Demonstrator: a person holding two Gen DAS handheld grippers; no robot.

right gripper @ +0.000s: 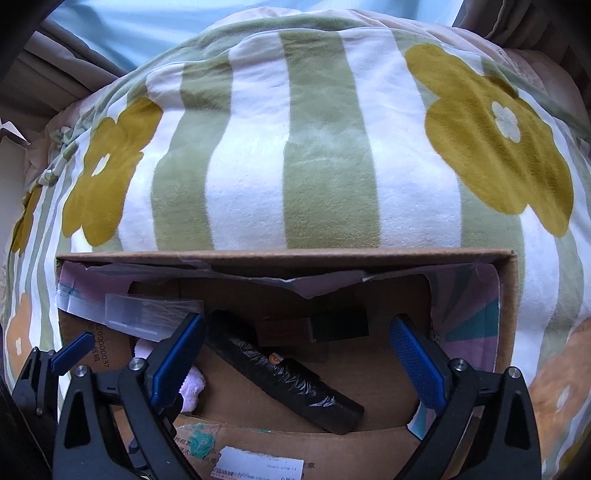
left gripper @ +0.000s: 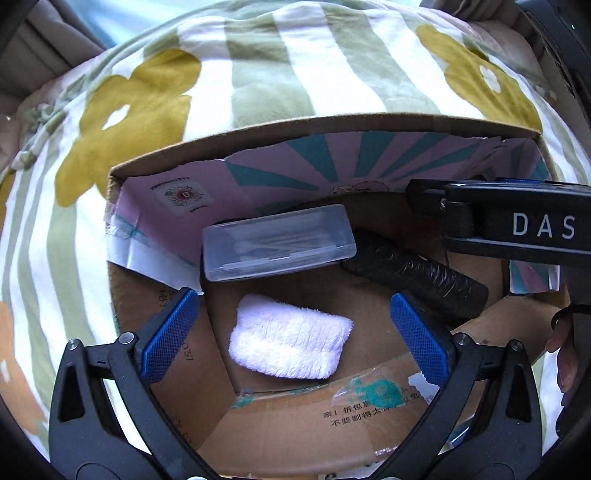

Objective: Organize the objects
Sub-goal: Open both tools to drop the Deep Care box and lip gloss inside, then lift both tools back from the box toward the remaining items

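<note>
White towel (left gripper: 290, 341) in cardboard box (left gripper: 332, 127)

A plush blanket (right gripper: 325, 147) with green and white stripes and mustard-yellow flowers fills most of both views. One yellow flower (right gripper: 498, 140) with a pale centre sits on the blanket's right part, another (right gripper: 107, 173) on its left. An orange flower (right gripper: 20, 332) shows at the blanket's lower left edge. Beyond the blanket's far edge lies pale blue fabric (right gripper: 122, 29), and to its upper left beige folds of cloth (right gripper: 48, 66) bunch in shadow.
</note>
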